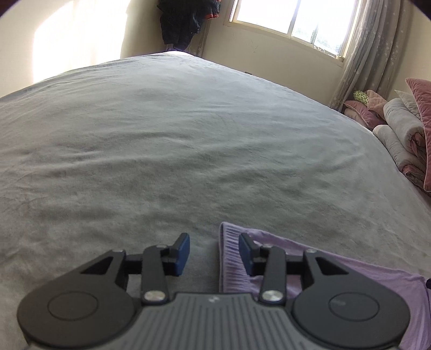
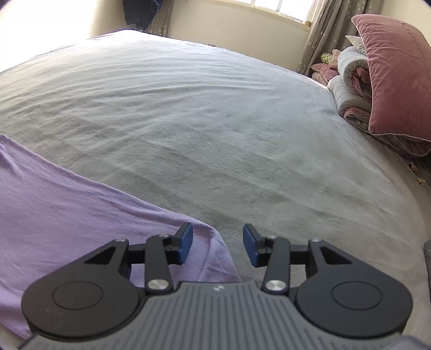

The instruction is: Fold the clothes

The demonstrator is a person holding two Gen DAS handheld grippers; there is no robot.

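You've got two grippers in play: the left gripper and the right gripper, each with two blue pads, both sets spread apart. There's one lilac garment in front of you, lying on one grey bedspread. Off at the head end you have one rolled grey quilt, and two pink pillows, one large and one further back. One window, one curtain.

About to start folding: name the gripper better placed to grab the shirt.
Left, marginally. The left gripper straddles the shirt's ribbed edge; the right gripper spans only a corner, mostly over bedspread.
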